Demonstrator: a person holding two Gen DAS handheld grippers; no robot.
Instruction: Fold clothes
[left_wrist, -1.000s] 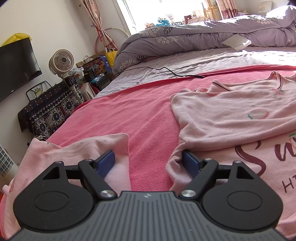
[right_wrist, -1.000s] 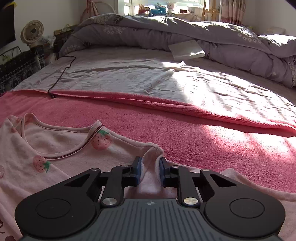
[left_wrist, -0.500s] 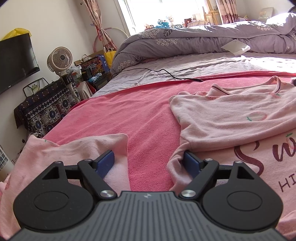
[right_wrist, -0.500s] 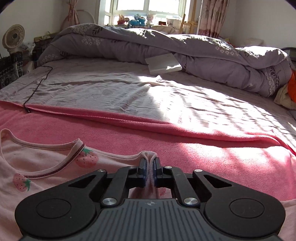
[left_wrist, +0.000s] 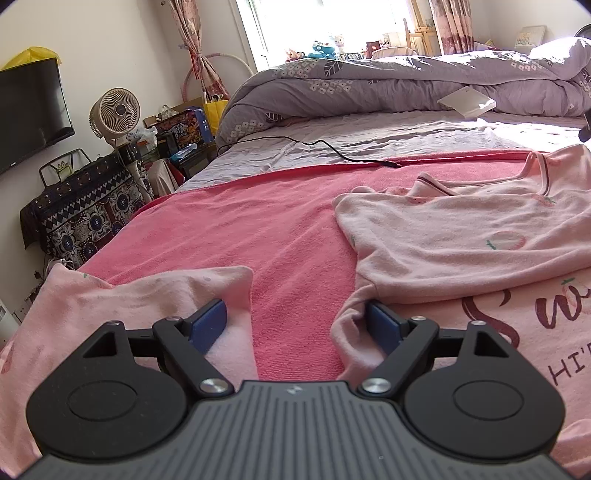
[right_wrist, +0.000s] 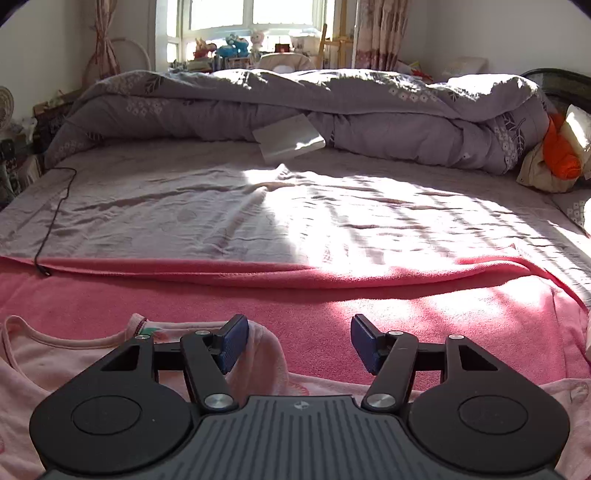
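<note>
The left tool (left_wrist: 297, 325) points forward and slightly downward over the bed, its jaws spread wide with nothing between them but the pink blanket (left_wrist: 258, 229). Its left blue pad (left_wrist: 208, 325) sits over a separate pink piece of clothing (left_wrist: 129, 306) lying at the near left, and its right pad (left_wrist: 382, 326) sits just at the crumpled edge of the pink shirt (left_wrist: 461, 240); whether either pad touches cloth I cannot tell.

The shirt lies spread on the blanket to the right, with a sleeve folded across its front, strawberry prints and dark red lettering showing.

The right tool (right_wrist: 297, 345) also tilts downward toward the bed, near the shirt's shoulder. Its jaws are opening, and the pads no longer press on anything: a small raised fold of the shirt (right_wrist: 266, 350) stands just beside the left pad (right_wrist: 232, 343), inside the gap, while the right pad (right_wrist: 364, 345) is over bare blanket.

Beyond lie a grey sheet (right_wrist: 258, 206), a rolled grey quilt (right_wrist: 332, 107) and a black cable (left_wrist: 332, 149).
</note>
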